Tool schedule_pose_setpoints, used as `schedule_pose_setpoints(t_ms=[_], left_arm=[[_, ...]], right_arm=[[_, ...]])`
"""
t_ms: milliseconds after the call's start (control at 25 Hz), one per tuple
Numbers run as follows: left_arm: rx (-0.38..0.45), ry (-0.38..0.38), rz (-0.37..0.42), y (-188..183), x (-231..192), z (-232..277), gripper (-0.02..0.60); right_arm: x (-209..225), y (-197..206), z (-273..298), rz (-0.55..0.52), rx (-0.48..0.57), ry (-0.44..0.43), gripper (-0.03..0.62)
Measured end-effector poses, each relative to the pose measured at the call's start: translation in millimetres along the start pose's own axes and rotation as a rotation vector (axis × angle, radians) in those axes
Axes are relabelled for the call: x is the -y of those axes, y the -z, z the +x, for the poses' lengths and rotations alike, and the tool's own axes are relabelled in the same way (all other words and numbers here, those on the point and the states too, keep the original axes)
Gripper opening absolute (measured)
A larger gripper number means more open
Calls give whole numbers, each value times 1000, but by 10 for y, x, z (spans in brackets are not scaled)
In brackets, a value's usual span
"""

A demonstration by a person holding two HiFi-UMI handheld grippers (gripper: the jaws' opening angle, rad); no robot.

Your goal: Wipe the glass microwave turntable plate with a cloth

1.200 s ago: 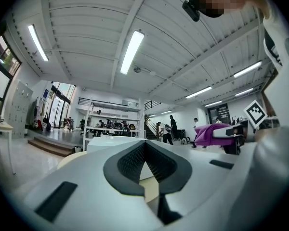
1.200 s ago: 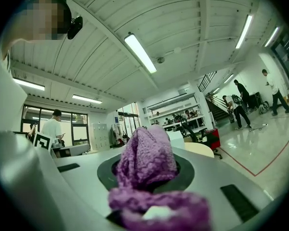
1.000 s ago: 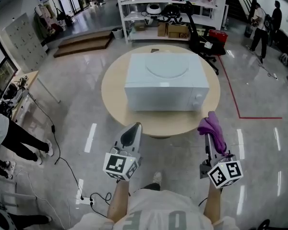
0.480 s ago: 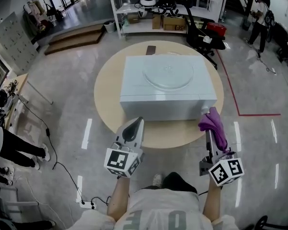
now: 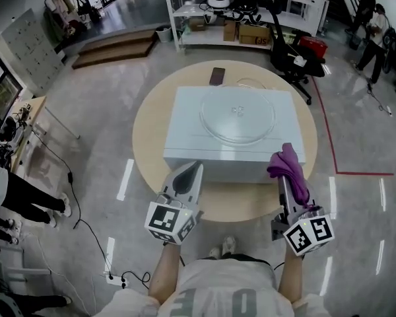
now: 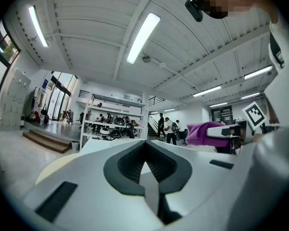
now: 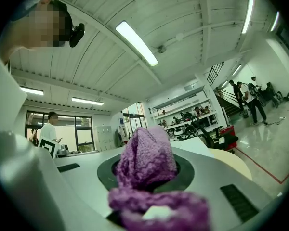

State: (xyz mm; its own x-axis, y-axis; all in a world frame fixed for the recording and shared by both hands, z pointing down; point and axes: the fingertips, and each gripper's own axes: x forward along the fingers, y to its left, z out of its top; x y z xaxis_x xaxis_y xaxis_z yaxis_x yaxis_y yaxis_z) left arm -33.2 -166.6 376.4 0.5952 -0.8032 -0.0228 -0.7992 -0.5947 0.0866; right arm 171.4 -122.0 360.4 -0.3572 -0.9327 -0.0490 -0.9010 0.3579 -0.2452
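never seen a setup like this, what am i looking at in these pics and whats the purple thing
No robot here: a person holds a hand tool with a claw in each hand. One picture looks down from a camera on their head; the other two come from cameras riding on the tools. The left claw is shut and empty. The right claw grips a purple cloth. On the round table stands a white microwave, its glass turntable plate lying on top.

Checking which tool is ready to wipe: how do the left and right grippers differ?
The left gripper's jaws are together on nothing; right gripper's clamp a purple cloth. The left gripper's tip is bare, while the cloth bunches above right gripper's tip. Both point toward the microwave, short of the glass turntable plate on top.
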Motion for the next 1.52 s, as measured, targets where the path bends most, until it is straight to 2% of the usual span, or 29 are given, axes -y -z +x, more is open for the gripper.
schedule_pose_setpoints(t_ms=[120,200,280,400,600,760,920,1160,1280,1520], left_arm=[[4,3,20,-63,8,255,-5],[-34,4,78,-62,-2,438,-5],[-110,8,116,-21,-59,623,-5],[-234,16,96,75,-253,889,-5],[-445,23,74,233,-479,1156,-5],[-613,70,25,420,-477,1237,-5],[-758,92,68,648,-389,1303,-5],[-806,103,142,652,-353,1392,-5],[-805,80,182,602,-395,1438,-5],[-826,61,171,683,-450,1479,-5]], right_arm=[[98,-90,178,-19,4,-35,46],[161,-104,267,-38,-7,-53,46],[208,-94,327,-46,-20,-70,46],[297,-105,405,-54,-26,-74,46],[478,-166,526,-64,-19,-34,46],[488,-164,596,-79,-27,-22,46],[518,-84,593,-71,-41,-15,46],[506,-70,595,-77,-51,-19,46],[506,-83,579,-77,-49,-18,46],[512,-60,586,-79,-50,-20,46]])
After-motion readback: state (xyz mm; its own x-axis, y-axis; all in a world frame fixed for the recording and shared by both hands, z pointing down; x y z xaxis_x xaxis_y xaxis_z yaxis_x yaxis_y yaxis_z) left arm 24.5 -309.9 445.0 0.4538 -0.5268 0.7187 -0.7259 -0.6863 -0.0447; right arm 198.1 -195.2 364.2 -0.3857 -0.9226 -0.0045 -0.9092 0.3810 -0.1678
